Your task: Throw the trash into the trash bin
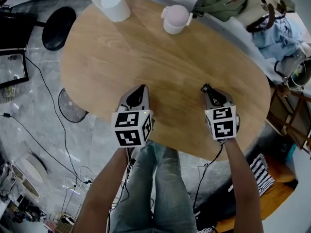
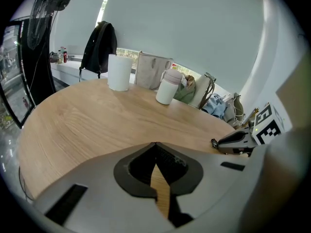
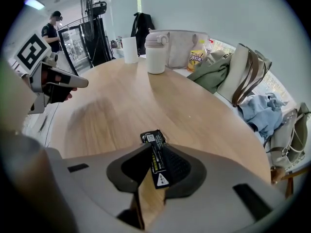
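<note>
A small black wrapper (image 3: 156,155) with white print stands on edge between the jaws of my right gripper (image 3: 153,152), which is shut on it just above the wooden table (image 3: 126,110). In the head view the wrapper (image 1: 206,87) pokes out from the right gripper (image 1: 210,92) near the table's front right edge. My left gripper (image 1: 142,88) hovers over the front left of the table, its jaws meeting at the tips (image 2: 155,144) with nothing between them. No trash bin is identifiable in any view.
A white cylinder (image 1: 115,6) and a pale lidded mug (image 1: 175,19) stand at the table's far side. Bags and clothes (image 1: 221,1) lie beyond the far edge. A black stool (image 1: 58,28) and cables are on the floor to the left. A person (image 3: 51,30) stands far off.
</note>
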`<state>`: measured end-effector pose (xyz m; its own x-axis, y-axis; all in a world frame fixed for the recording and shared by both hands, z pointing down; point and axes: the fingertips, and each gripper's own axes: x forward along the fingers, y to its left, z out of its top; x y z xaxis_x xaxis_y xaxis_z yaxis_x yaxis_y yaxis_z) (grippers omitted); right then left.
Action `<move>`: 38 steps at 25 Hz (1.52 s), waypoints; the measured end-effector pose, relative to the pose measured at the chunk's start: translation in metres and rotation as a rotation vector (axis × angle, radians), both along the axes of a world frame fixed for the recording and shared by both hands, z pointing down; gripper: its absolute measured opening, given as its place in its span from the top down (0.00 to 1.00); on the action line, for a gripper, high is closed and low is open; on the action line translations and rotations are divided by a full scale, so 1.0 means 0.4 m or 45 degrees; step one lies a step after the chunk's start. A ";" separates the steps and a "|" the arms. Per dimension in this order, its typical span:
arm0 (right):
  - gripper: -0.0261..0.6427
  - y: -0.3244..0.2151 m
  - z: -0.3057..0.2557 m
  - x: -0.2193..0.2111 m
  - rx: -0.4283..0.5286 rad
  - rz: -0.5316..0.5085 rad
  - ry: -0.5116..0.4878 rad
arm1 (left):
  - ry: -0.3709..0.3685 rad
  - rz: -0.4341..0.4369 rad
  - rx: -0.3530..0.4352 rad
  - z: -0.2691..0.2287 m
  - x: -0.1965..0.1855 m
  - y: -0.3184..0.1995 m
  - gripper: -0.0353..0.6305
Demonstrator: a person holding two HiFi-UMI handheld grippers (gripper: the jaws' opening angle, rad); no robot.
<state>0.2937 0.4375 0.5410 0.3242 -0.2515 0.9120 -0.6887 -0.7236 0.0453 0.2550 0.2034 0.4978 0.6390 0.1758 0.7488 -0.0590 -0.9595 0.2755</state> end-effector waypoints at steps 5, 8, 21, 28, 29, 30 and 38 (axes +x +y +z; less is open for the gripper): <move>0.92 0.003 0.004 -0.004 -0.027 -0.018 -0.026 | -0.003 -0.021 -0.011 0.003 -0.003 -0.010 0.93; 0.93 0.007 0.003 -0.003 -0.034 -0.016 -0.041 | -0.001 -0.030 -0.020 0.003 -0.007 -0.010 0.93; 0.94 -0.040 -0.045 0.024 -0.043 -0.030 -0.013 | 0.019 -0.127 -0.026 -0.012 -0.037 -0.087 0.93; 0.94 -0.151 -0.068 0.016 -0.029 -0.117 0.006 | 0.036 -0.231 -0.018 -0.030 -0.105 -0.178 0.93; 0.94 -0.172 -0.071 0.014 -0.026 -0.134 0.007 | 0.037 -0.249 -0.016 -0.031 -0.117 -0.194 0.93; 0.94 -0.194 -0.074 0.011 -0.023 -0.153 0.010 | 0.038 -0.268 -0.014 -0.033 -0.131 -0.211 0.93; 0.94 -0.396 -0.100 -0.020 -0.010 -0.332 0.033 | 0.049 -0.458 -0.005 -0.044 -0.258 -0.366 0.93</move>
<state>0.2855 0.2791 0.5010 0.2724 -0.3225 0.9065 -0.8505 -0.5213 0.0701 0.1519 0.0572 0.4802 0.6883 -0.0629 0.7227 -0.3823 -0.8781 0.2877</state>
